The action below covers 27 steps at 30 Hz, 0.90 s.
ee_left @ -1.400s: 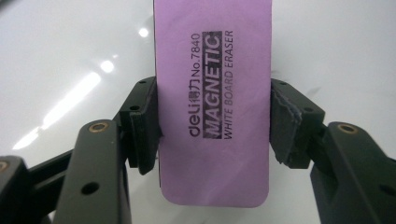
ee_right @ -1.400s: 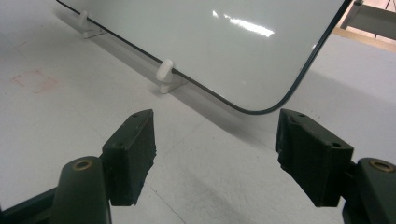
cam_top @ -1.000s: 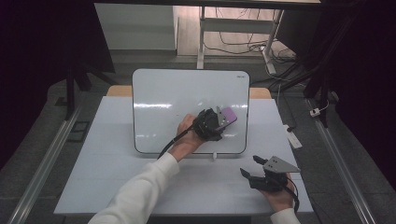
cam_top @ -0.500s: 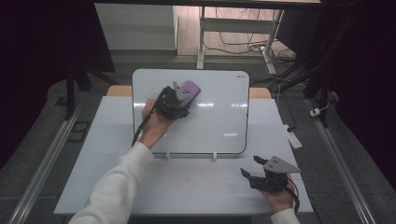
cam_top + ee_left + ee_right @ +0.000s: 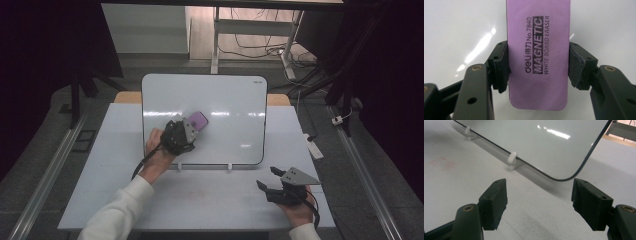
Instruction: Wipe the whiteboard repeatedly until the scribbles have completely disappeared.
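Observation:
A white board (image 5: 225, 105) leans upright on small white feet (image 5: 512, 158) at the back of the table. My left gripper (image 5: 186, 131) is shut on a purple magnetic whiteboard eraser (image 5: 197, 120) and holds it flat against the lower left part of the board. In the left gripper view both pads press on the long sides of the eraser (image 5: 538, 52), whose printed label faces the camera. My right gripper (image 5: 274, 181) rests low at the table's front right, jaws apart with nothing between them, pointing toward the board's lower right corner (image 5: 571, 176).
The white table top (image 5: 210, 200) has a faint reddish stain (image 5: 442, 162) in front of the board. A small white object (image 5: 314, 148) lies at the table's right edge. Cables and desk legs stand on the floor behind.
My left gripper has swept the eraser across the board, from right of centre to the upper left, then down to the lower left. The right gripper has stayed put.

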Available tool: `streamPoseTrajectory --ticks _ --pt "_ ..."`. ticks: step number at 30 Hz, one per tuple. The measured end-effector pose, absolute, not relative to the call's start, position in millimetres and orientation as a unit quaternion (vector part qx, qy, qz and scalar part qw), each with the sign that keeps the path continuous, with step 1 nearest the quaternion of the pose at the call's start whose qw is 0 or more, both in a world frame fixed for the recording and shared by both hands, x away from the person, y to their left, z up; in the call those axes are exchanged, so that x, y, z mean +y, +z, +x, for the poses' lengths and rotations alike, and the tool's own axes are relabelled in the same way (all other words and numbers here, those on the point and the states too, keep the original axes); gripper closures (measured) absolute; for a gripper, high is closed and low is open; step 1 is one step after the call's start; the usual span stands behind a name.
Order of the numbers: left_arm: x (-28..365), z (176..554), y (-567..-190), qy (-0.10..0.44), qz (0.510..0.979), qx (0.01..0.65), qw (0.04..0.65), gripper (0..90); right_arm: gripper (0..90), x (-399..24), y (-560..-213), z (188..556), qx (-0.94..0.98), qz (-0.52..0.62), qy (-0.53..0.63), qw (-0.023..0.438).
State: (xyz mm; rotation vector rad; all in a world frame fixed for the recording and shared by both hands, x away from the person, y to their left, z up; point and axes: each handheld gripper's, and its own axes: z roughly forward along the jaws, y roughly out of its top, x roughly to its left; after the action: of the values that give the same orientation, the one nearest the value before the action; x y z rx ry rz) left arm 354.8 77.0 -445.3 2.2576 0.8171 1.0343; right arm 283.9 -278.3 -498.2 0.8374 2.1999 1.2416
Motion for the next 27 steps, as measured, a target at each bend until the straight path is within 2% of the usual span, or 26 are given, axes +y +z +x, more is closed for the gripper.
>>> streamPoseTrajectory --ticks 3,9,19,27 --pt "63.4 342.3 -461.0 0.371 0.847 0.279 0.258 41.3 28.3 -278.8 -498.3 283.9 0.803 0.306 0.453 0.237" --pt "61.2 336.4 -468.1 0.347 0.855 0.275 0.269 41.3 28.3 -279.1 -497.9 283.6 0.803 0.305 0.454 0.238" --pt "97.8 315.4 -453.1 0.263 0.853 0.281 0.353 41.3 28.3 -279.3 -496.0 282.6 0.799 0.305 0.460 0.237" --pt "122.0 295.8 -455.0 0.198 0.849 0.289 0.397 41.2 28.2 -278.8 -493.4 280.7 0.798 0.302 0.464 0.237"
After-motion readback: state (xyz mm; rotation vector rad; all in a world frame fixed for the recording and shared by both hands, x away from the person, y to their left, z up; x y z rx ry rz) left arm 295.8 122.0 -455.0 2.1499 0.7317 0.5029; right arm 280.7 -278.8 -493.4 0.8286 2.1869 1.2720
